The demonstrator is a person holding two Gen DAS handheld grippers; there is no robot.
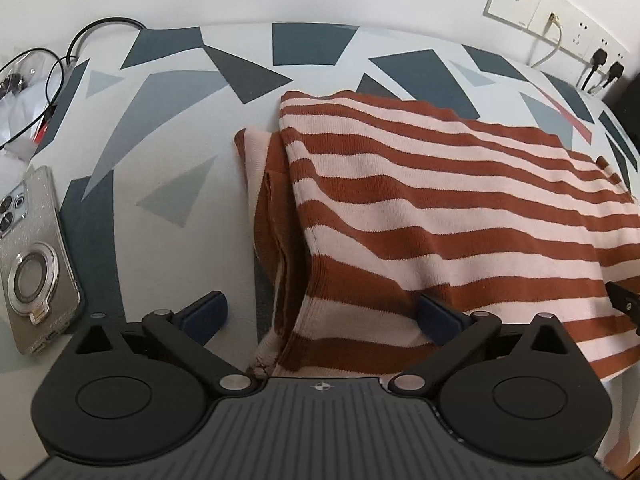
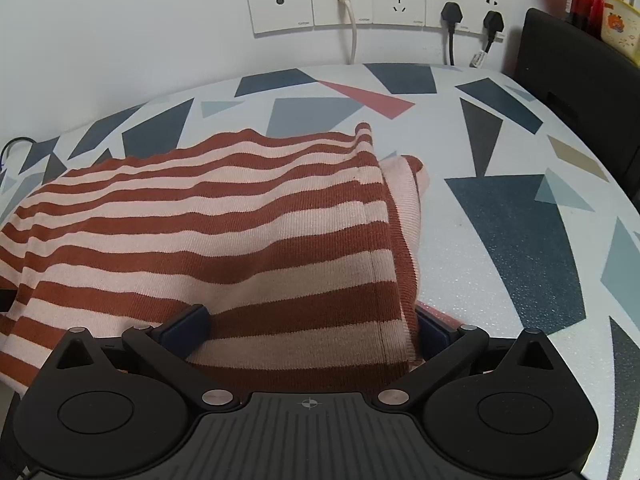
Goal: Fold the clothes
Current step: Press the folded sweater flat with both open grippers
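Note:
A rust-and-pink striped knit sweater (image 1: 420, 208) lies folded on the patterned table; it also fills the left half of the right wrist view (image 2: 224, 240). My left gripper (image 1: 320, 312) is open, its fingers wide apart over the sweater's near left corner, the left finger (image 1: 208, 312) over bare table and the right finger (image 1: 440, 316) on the fabric. My right gripper (image 2: 308, 328) is open, fingers straddling the sweater's near right corner; its right finger (image 2: 432, 332) is partly hidden by the hem.
A phone (image 1: 32, 264) in a glittery case lies at the table's left edge, with black cables (image 1: 60, 68) behind it. Wall sockets (image 2: 376, 0) with plugs stand behind the table. A black chair back (image 2: 580, 92) stands at the right.

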